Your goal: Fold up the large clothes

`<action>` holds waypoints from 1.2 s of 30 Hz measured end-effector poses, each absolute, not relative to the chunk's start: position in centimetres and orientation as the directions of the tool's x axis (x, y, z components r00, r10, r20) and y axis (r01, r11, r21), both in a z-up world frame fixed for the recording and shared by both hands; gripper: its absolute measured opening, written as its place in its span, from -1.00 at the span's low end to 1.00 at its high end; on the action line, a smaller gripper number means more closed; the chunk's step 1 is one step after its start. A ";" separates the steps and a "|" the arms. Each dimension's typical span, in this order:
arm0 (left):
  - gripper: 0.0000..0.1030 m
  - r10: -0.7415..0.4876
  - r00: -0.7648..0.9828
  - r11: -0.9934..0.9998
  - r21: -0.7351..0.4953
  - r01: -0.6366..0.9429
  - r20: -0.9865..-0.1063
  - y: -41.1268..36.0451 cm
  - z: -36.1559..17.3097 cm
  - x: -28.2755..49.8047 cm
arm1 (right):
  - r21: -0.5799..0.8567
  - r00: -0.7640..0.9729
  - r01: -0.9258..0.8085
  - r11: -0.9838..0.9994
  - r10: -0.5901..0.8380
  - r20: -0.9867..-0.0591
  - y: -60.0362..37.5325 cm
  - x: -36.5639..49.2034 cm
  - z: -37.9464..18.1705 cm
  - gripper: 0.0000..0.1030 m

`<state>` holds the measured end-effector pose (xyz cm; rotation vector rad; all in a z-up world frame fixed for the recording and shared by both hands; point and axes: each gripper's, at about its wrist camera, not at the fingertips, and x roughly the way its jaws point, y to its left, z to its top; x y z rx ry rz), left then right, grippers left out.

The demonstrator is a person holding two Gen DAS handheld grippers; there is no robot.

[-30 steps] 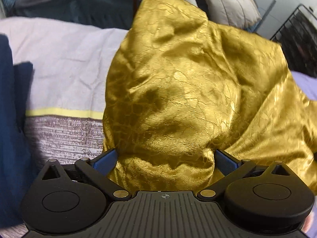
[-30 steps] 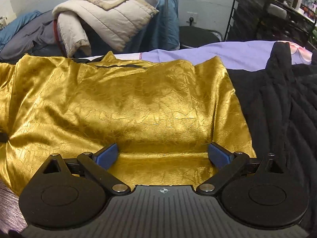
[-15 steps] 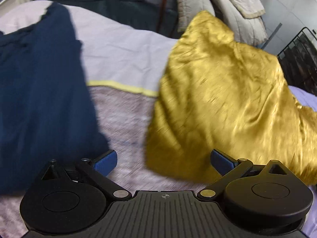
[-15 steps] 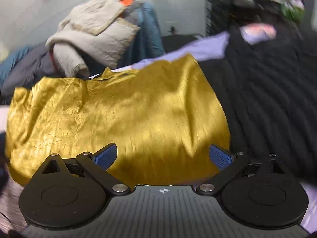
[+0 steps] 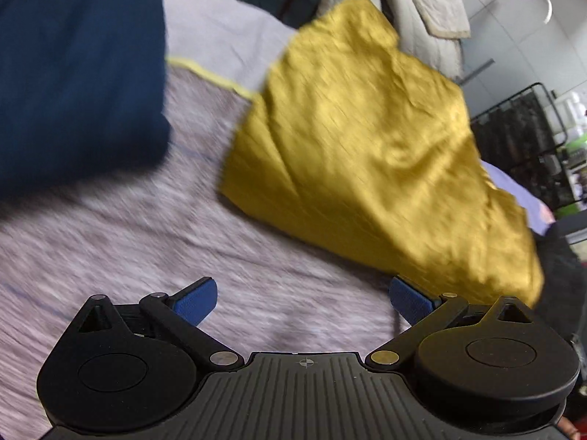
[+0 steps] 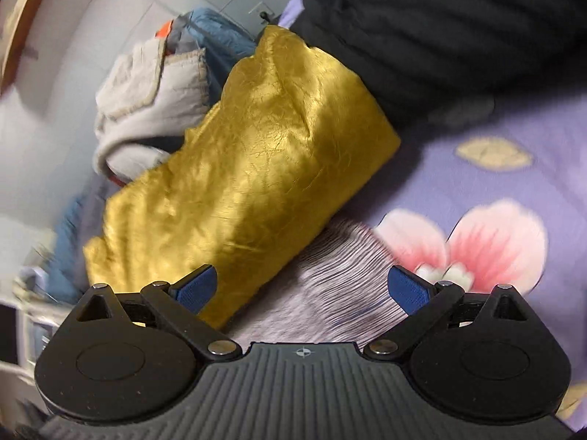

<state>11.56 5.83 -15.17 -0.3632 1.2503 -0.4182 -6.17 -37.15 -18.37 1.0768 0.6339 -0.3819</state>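
Observation:
A shiny gold garment [image 5: 370, 139] lies folded in a compact block on the bed; it also shows in the right wrist view [image 6: 249, 168]. My left gripper [image 5: 302, 299] is open and empty, pulled back over the grey-mauve bedcover [image 5: 139, 242], below and left of the gold garment. My right gripper [image 6: 304, 289] is open and empty, tilted, with its left fingertip [image 6: 196, 288] over the garment's near corner and not gripping it.
A navy garment [image 5: 73, 73] lies left of the gold one. A black ribbed knit garment [image 6: 458, 25] lies beyond it on a lilac floral sheet [image 6: 513, 190]. A pile of beige and blue jackets [image 6: 154, 99] sits behind. A black wire rack [image 5: 528, 139] stands far right.
Both grippers have drawn back off the gold garment, which now lies free. The left moved left and back; the right rolled and swung right over the floral sheet.

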 end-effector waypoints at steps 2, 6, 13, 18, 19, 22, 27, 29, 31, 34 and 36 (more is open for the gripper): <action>1.00 -0.530 0.236 0.847 -0.523 0.096 -0.814 5.0 -15.8 11.1 | 0.746 0.786 0.560 0.360 0.055 -0.616 -37.4 -6.3 -19.0 0.94; 1.00 -0.607 0.209 0.787 -0.616 0.025 -0.767 4.1 -17.5 11.2 | 0.814 0.817 0.532 0.234 0.112 -0.566 -37.4 -6.0 -20.5 0.94; 1.00 -0.633 0.220 0.752 -0.657 -0.051 -0.742 3.4 -19.2 12.6 | 0.840 0.830 0.533 0.096 0.131 -0.542 -37.3 -5.7 -22.8 0.94; 1.00 -0.630 0.237 0.750 -0.658 -0.061 -0.740 3.6 -19.7 14.0 | 0.848 0.839 0.527 0.062 0.124 -0.530 -37.9 -5.5 -23.7 0.94; 1.00 -0.630 0.240 0.748 -0.661 -0.068 -0.738 3.7 -19.9 14.4 | 0.851 0.842 0.523 0.056 0.124 -0.526 -38.0 -5.4 -23.9 0.94; 1.00 -0.622 0.250 0.750 -0.657 -0.082 -0.742 4.1 -20.3 15.2 | 0.856 0.848 0.516 0.035 0.123 -0.516 -38.6 -5.1 -24.3 0.94; 1.00 -0.618 0.264 0.745 -0.658 -0.104 -0.741 5.1 -20.9 16.6 | 0.861 0.853 0.507 0.036 0.120 -0.507 -39.5 -4.6 -24.7 0.94; 1.00 -0.618 0.280 0.741 -0.664 -0.105 -0.734 5.6 -20.8 17.3 | 0.861 0.853 0.508 0.035 0.118 -0.508 -39.9 -4.4 -24.9 0.94; 1.00 -0.625 0.299 0.731 -0.675 -0.101 -0.721 6.1 -20.5 18.1 | 0.862 0.856 0.505 0.036 0.111 -0.506 -40.3 -4.2 -24.9 0.94; 1.00 -0.639 0.290 0.718 -0.687 -0.106 -0.713 6.2 -20.6 19.8 | 0.874 0.869 0.485 0.034 0.091 -0.486 -41.0 -3.9 -24.7 0.94; 1.00 -0.648 0.265 0.716 -0.690 -0.108 -0.714 5.8 -20.9 21.1 | 0.881 0.877 0.472 0.036 0.084 -0.473 -41.6 -3.2 -24.5 0.94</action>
